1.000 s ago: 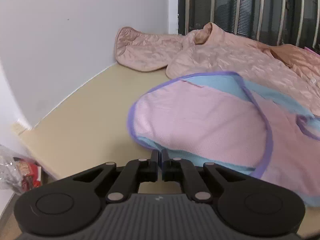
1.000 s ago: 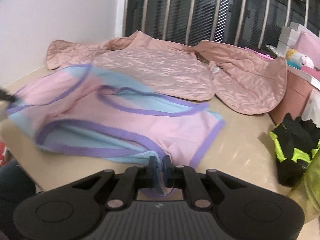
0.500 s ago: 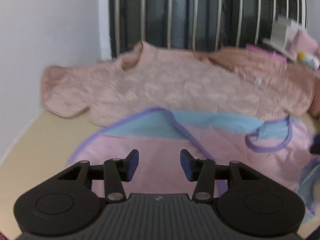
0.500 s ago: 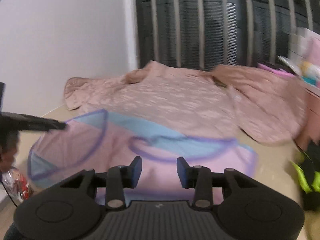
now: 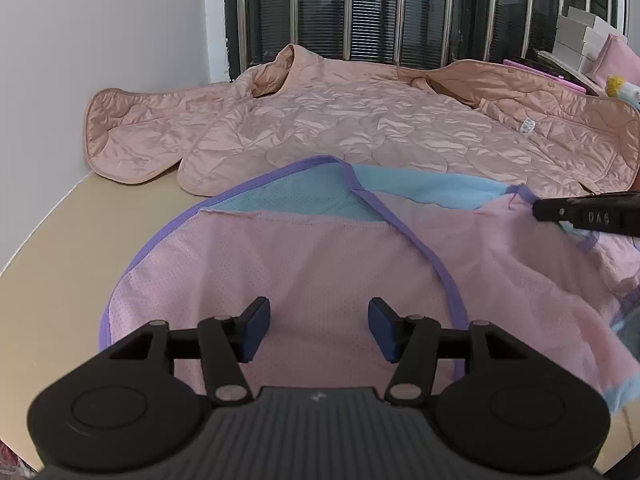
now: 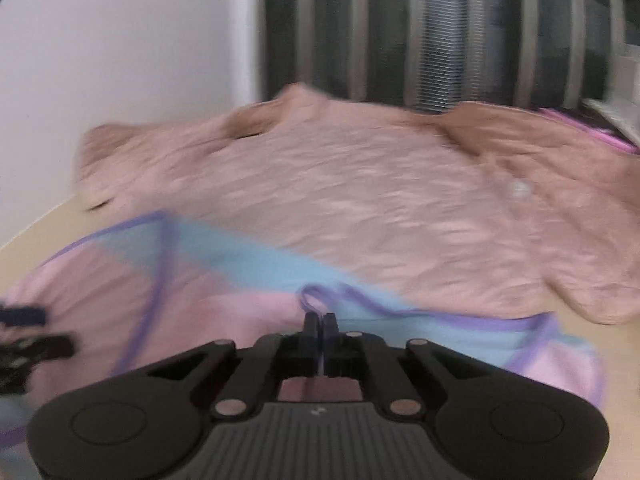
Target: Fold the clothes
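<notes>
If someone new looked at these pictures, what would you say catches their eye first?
Probably the pink and blue garment with purple trim, spread on the beige table in front. Behind it, a quilted peach jacket lies open before the barred window. The left gripper is opening above the pink cloth; the right gripper pinches its purple edge.

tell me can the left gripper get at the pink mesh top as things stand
Probably yes: the left gripper hangs right over the pink mesh top, jaws opening, with nothing between them and nothing in the way. The right gripper pinches its far edge.

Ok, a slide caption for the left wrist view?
Left gripper opening above pink mesh garment; quilted peach jacket spread behind.
</notes>
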Action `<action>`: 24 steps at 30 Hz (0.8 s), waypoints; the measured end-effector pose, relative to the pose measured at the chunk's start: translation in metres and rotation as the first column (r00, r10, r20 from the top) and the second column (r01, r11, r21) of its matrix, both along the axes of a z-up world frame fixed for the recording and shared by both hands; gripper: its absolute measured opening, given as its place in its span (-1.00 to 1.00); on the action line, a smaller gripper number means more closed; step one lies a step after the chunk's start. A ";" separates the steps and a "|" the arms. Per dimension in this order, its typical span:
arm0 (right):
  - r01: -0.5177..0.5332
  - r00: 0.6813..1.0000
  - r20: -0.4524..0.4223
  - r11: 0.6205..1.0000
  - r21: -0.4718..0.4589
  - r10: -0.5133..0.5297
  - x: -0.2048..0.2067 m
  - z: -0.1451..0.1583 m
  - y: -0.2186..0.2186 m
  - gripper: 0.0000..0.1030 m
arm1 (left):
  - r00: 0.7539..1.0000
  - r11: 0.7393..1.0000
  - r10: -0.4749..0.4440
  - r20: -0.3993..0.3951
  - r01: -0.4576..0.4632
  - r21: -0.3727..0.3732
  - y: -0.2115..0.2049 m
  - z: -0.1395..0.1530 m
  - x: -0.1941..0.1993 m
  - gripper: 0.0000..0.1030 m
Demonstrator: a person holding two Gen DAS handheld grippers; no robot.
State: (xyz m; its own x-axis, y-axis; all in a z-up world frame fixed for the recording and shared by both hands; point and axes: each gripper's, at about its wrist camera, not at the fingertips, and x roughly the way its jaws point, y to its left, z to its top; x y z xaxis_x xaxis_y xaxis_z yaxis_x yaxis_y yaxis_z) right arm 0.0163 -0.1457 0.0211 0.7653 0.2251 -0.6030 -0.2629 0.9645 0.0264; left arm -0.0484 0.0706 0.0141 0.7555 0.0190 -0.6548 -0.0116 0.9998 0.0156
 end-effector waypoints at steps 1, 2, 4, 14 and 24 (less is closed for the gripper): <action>-0.002 1.000 -0.015 1.000 0.028 0.002 0.004 0.000 -0.005 -0.95 | 1.000 1.000 0.006 -0.005 -0.006 -0.002 0.000 0.001 0.001 0.08; -0.018 0.999 -0.031 0.998 0.061 0.019 0.006 -0.001 -0.009 -0.93 | 1.000 1.000 0.012 -0.015 -0.012 -0.009 0.000 0.003 0.000 0.08; -0.013 1.000 -0.015 0.997 0.076 0.014 -0.003 0.003 -0.015 -0.66 | 1.000 0.998 -0.012 0.003 0.012 -0.061 0.001 0.012 -0.010 0.10; -0.087 0.996 -0.036 0.996 0.024 0.088 -0.071 -0.006 0.006 -0.70 | 0.994 0.990 -0.108 0.010 0.109 -0.085 -0.014 0.013 -0.025 0.25; -0.025 1.000 0.000 1.000 0.012 0.025 -0.080 0.004 -0.014 -0.74 | 0.998 0.995 -0.054 0.025 0.055 -0.079 0.004 0.010 -0.029 0.26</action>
State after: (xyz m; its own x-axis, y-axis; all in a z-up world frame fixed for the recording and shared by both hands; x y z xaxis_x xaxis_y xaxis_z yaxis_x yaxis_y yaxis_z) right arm -0.0633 -0.1601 0.0249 0.7596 0.2509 -0.6001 -0.2864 0.9574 0.0377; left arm -0.0775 0.0746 0.0245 0.7687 -0.0741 -0.6353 0.0435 0.9970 -0.0637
